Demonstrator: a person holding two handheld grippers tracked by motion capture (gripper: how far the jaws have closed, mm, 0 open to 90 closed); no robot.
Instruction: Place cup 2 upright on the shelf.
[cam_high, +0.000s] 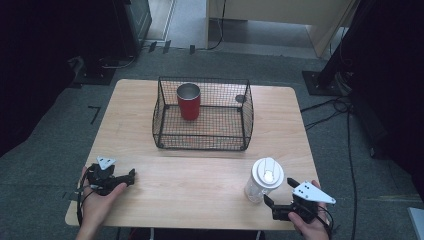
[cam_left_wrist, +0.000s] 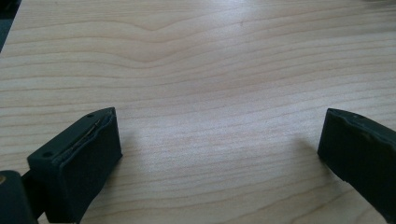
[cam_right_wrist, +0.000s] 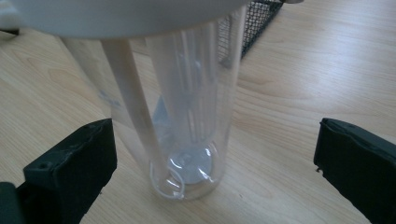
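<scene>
Right gripper (cam_high: 281, 198) sits at the near right edge of the table (cam_high: 200, 175), jaws spread wide and empty, lined up on the clear plastic tumbler (cam_high: 262, 181) just beyond it. Looks like the reach-in step, not a grab yet; next it needs to slide forward so the tumbler sits between the jaws, then squeeze gently since that wall looks slippery. Tumbler stands upright, long axis vertical, white lid (cam_high: 267, 172) up. Left gripper (cam_high: 131, 176) rests near left, also wide open over bare wood. Wire basket (cam_high: 202, 142) with a red cup (cam_high: 189, 102) is farther back.
</scene>
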